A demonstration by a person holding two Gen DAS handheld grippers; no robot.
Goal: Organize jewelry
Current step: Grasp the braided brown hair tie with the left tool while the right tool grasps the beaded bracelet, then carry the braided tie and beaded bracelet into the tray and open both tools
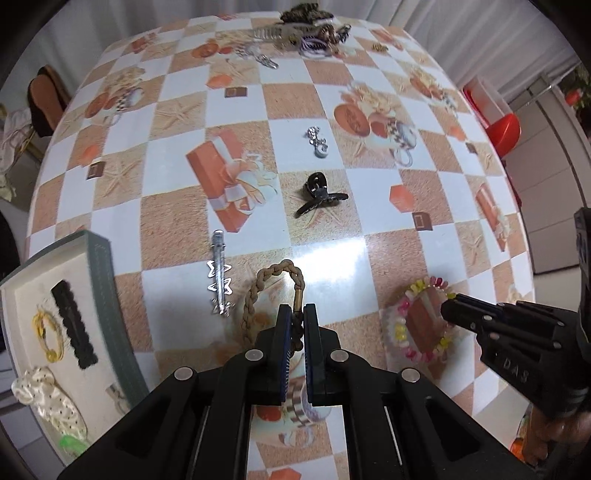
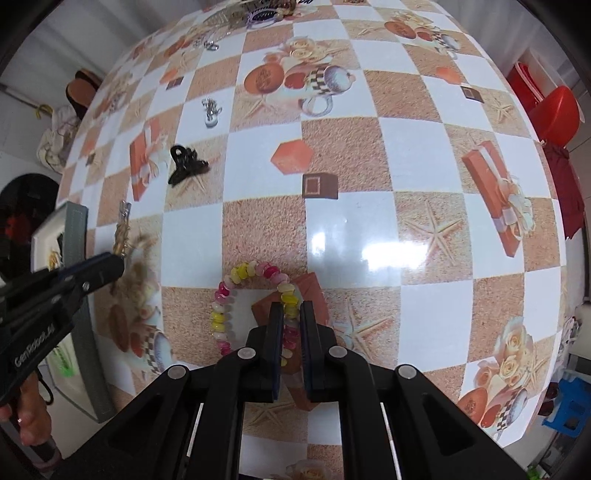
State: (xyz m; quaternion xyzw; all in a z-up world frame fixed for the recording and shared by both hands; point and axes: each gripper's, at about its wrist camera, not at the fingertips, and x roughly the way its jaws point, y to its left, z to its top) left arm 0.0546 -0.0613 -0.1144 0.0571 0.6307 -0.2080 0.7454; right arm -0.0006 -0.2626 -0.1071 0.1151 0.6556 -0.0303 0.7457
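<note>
Left gripper (image 1: pixel 296 314) pinching braided bracelet (image 1: pixel 258 295), lengthwise ahead

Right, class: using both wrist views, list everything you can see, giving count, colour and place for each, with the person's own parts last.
Braided cord bracelet: one, tan, between the left gripper's fingers.
Beaded bracelet: one, pink, yellow and white, between the right gripper's fingers.
Claw hair clip: one, black, table centre.
Metal charm: one, silver, beyond the claw clip.
Star-decorated hair pin: one, silver, beside the tray.
Jewelry tray: one, grey-green rim, white inside, table's left edge, holding several items.
Jewelry pile: one, mixed, far edge.
Table: one, checkered orange and white.
Left gripper: black.
Right gripper: black.
</note>
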